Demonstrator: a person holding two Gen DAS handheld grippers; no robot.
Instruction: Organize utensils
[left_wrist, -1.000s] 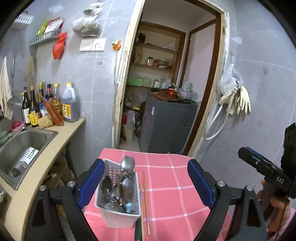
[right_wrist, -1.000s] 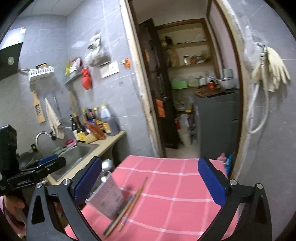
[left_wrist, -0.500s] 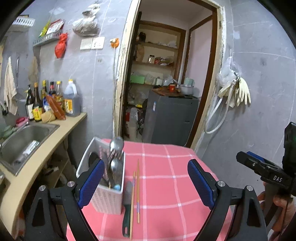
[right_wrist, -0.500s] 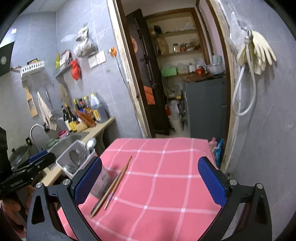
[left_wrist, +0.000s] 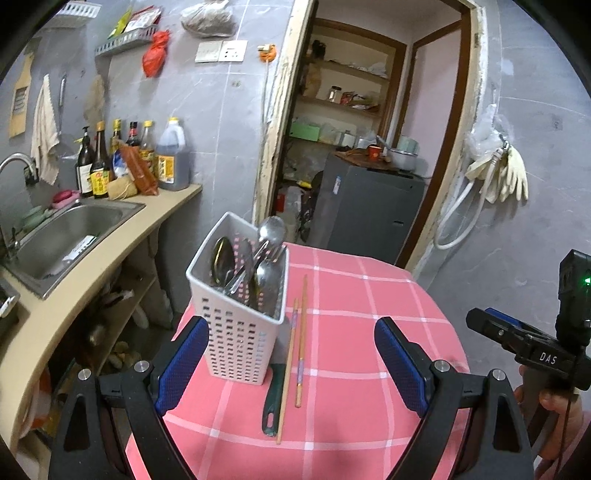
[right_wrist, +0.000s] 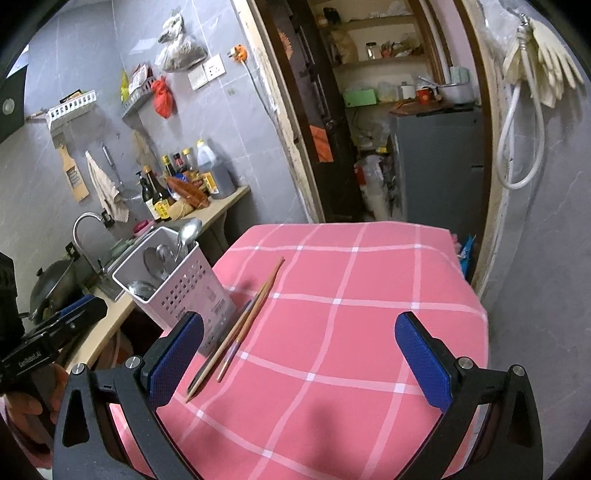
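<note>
Pink checked table (left_wrist: 369, 295), white caddy (left_wrist: 236, 332) full of spoons (left_wrist: 271, 230); both jaws wide, empty

A small table draped in a pink cloth (left_wrist: 369, 317) crossed by white grid lines stands beside a kitchen counter. At its left edge, a white perforated utensil holder (left_wrist: 240, 332) sits upright, filled with metal spoons (left_wrist: 271, 230) whose bowls rise above its rim. Just right of the holder, a pair of wooden chopsticks (left_wrist: 301, 332) lies flat on the cloth, roughly parallel and close together. A dark green handle (left_wrist: 272, 398) rests beside them, partly tucked behind the holder's base. The right half of the cloth carries only faint shadows.
</note>
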